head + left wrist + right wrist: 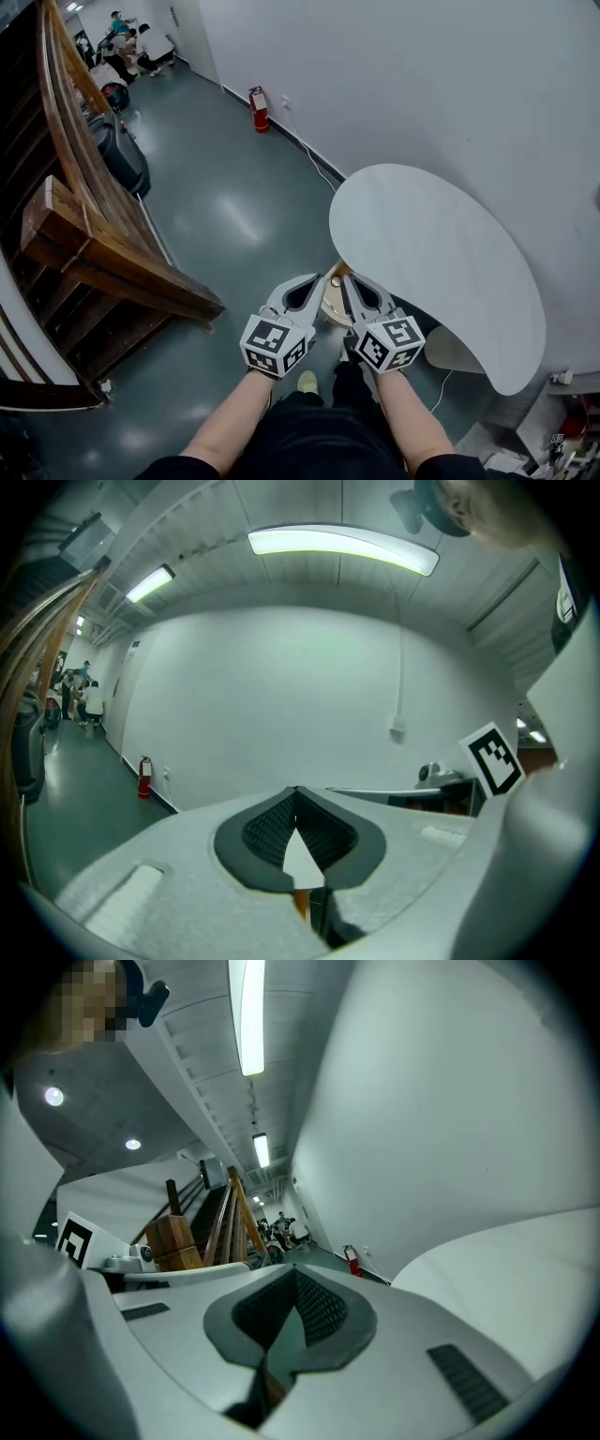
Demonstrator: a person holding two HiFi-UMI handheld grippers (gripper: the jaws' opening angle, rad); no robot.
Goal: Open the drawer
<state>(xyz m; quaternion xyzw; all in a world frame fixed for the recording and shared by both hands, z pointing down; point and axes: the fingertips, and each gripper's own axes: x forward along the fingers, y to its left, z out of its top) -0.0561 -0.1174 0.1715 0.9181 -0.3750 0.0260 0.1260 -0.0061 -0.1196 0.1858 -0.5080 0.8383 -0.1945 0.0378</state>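
My left gripper point(315, 279): the tips are pressed together, and there is nothing in it.
My right gripper point(350, 279): pressed together too, and empty.
How I hold them: side by side and close to each other. They point out ahead of me, almost level.
The drawer: I cannot see it in any view. It is not in front of either gripper.
Right of my right gripper: a white table point(441, 262) with a round edge, near.
Left of my left gripper: wooden stairs point(103, 244), well apart.
Far ahead of both grippers: a red fire extinguisher point(259, 110) by the white wall point(422, 84).
Where the job is, I think: not started. I have to find the drawer first.
What could go wrong, one: I reach for the handle with the tips closed. Then they only bump it and slip off.
What could go wrong, two: I swing my right gripper sideways and it knocks the table edge, because the table is so near.
What could go wrong, three: my two grippers hit each other, because they are so close.
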